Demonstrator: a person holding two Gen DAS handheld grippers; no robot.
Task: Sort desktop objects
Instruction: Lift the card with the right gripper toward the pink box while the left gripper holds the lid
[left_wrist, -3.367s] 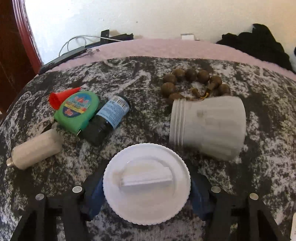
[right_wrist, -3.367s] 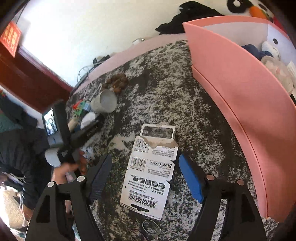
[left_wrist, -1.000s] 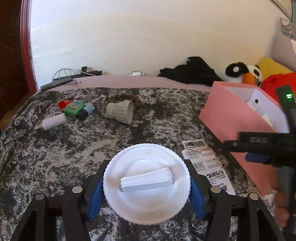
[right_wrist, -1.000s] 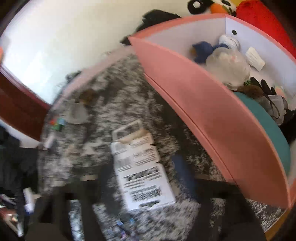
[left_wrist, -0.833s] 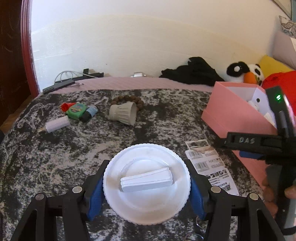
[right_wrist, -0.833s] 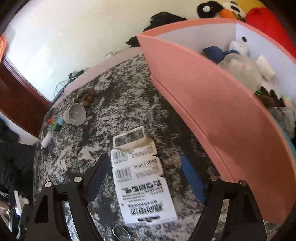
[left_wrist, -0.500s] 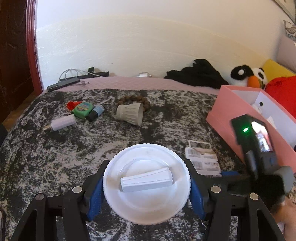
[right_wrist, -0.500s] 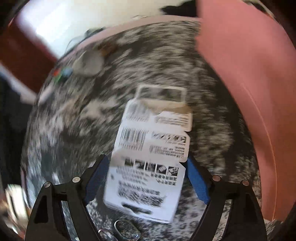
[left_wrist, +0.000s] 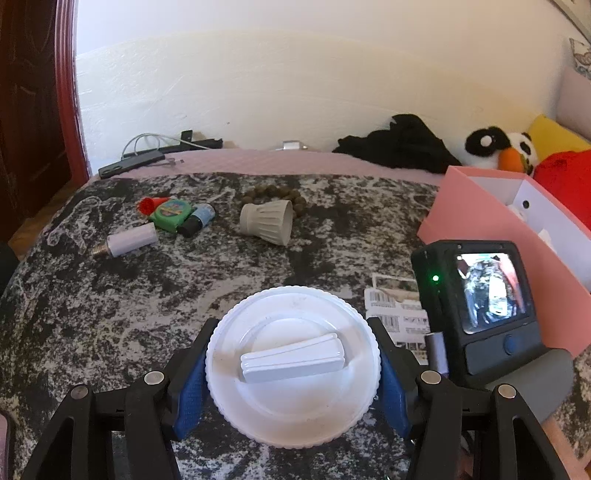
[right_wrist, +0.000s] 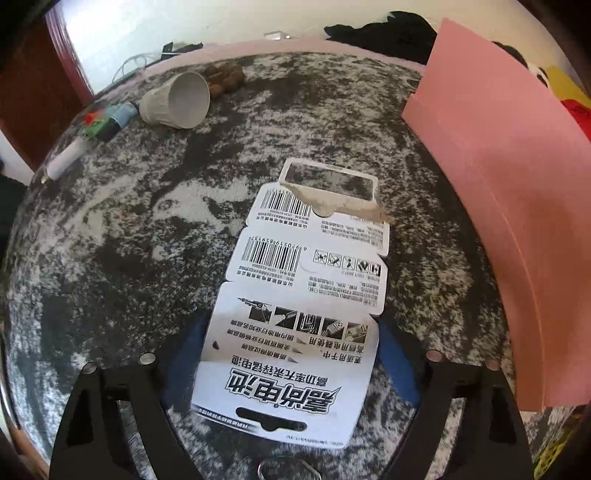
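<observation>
**Lid held in your left gripper; right gripper straddles the card**

The mottled grey cloth (left_wrist: 110, 295) covers the whole work surface. The pink box (left_wrist: 491, 236) stands open at its right edge, and in the right wrist view its wall (right_wrist: 517, 192) fills the right side. The printed battery card (right_wrist: 306, 295) lies flat on the cloth just left of the box.

Your right gripper (right_wrist: 291, 354) sits low over the card's near end, fingers wide, one on each side of the card; whether they touch its edges cannot be told.

Your left gripper (left_wrist: 291, 369) has its blue pads clamped on the white ribbed lid (left_wrist: 291, 365), held above the cloth.

Far left on the cloth:
- ribbed white cup (left_wrist: 266, 221), on its side
- brown bead string (left_wrist: 275, 192), just behind the cup
- white tube bulb (left_wrist: 127, 240)
- green tape measure (left_wrist: 171, 214), touching a small dark bottle (left_wrist: 197, 219)
</observation>
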